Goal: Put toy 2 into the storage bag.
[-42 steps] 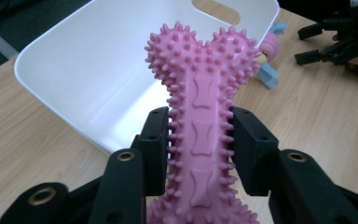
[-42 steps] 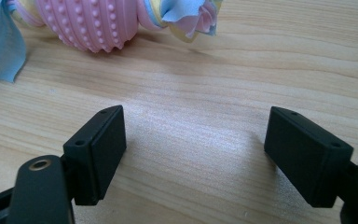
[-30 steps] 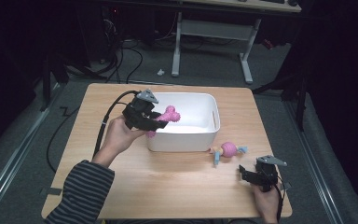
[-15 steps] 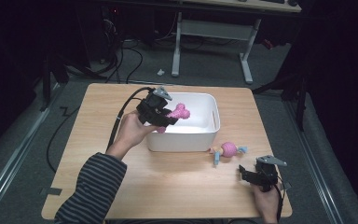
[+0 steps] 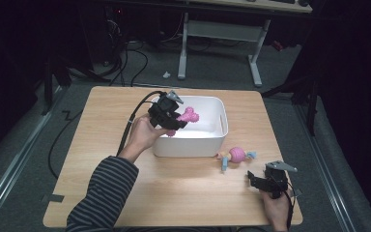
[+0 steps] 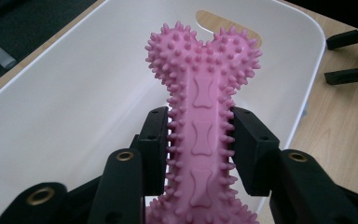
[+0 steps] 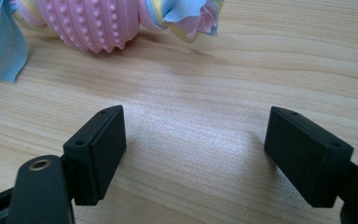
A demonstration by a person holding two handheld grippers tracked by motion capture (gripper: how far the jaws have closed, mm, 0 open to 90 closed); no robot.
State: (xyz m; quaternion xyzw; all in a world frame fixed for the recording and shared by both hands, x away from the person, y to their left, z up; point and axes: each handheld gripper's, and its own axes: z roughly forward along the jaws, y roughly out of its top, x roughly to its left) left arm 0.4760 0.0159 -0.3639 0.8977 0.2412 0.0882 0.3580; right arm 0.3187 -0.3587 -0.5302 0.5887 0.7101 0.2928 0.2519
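At frame centre, the left gripper is clamping the pink spiked bone over the white tub; lower right, the right gripper is resting wide open on the table.

Dark room, grey carpeted floor

From above my side, the high camera looks forward and down over the whole counter. My left tongs carry a camera tight on the pink bone, staring into the white bin that the high view shares. My right tongs ride low, skimming the wood toward the pink ball toy.
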